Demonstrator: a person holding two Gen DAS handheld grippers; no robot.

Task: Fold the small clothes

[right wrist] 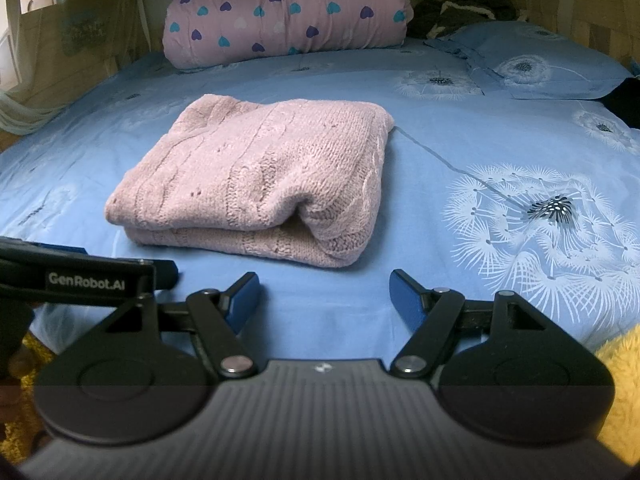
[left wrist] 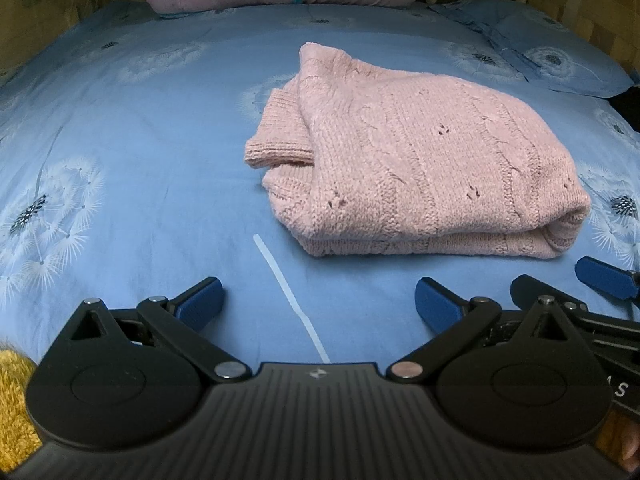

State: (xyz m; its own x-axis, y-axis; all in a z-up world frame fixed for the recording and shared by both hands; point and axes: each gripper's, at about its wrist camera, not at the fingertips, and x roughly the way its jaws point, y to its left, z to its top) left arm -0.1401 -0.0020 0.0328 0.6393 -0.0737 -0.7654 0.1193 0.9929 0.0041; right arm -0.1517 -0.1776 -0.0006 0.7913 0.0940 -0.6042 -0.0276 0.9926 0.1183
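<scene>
A pink knitted sweater (left wrist: 412, 168) lies folded into a thick bundle on the blue bed sheet (left wrist: 140, 152), with a ribbed cuff sticking out at its left. In the right wrist view the same sweater (right wrist: 256, 180) sits ahead and slightly left. My left gripper (left wrist: 320, 300) hovers open over the sheet, short of the bundle, nothing between its blue pads. My right gripper (right wrist: 324, 292) is open too, just in front of the sweater's near fold and not touching it. Each gripper shows at the edge of the other's view.
A thin white strip (left wrist: 288, 300) lies on the sheet between the left gripper's fingers. A pink heart-print rolled quilt (right wrist: 288, 12) lies at the head of the bed, a blue pillow (right wrist: 540, 60) at the right. Yellow fluffy fabric (right wrist: 620, 392) borders the near edge.
</scene>
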